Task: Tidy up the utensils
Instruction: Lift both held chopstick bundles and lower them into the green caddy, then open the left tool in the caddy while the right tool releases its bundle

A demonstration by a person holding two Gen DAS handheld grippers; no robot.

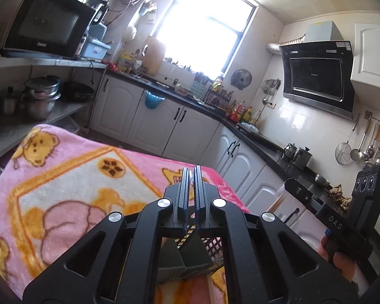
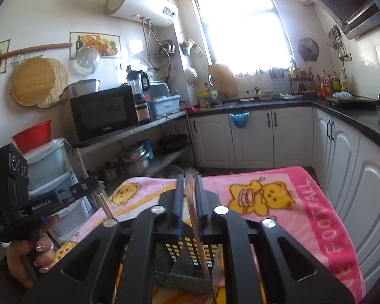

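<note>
A dark green slotted utensil holder (image 2: 187, 266) stands on the pink bear towel (image 2: 266, 197), right under both grippers; it also shows in the left wrist view (image 1: 187, 255). My right gripper (image 2: 189, 185) is shut on a translucent brown-handled utensil (image 2: 200, 243) whose shaft runs down into the holder. My left gripper (image 1: 190, 177) is shut on a thin utensil, seen only as a sliver between the fingers. In the right wrist view the left gripper (image 2: 93, 185) holds a pair of wooden chopsticks (image 2: 106, 205) pointing down towards the holder.
The towel covers a small table (image 1: 63, 177) in a kitchen. White cabinets (image 2: 266, 136) with a black counter run along the back and right. A shelf with a microwave (image 2: 103, 112) and pots stands at the left. Plastic drawers (image 2: 48, 167) stand beside the table.
</note>
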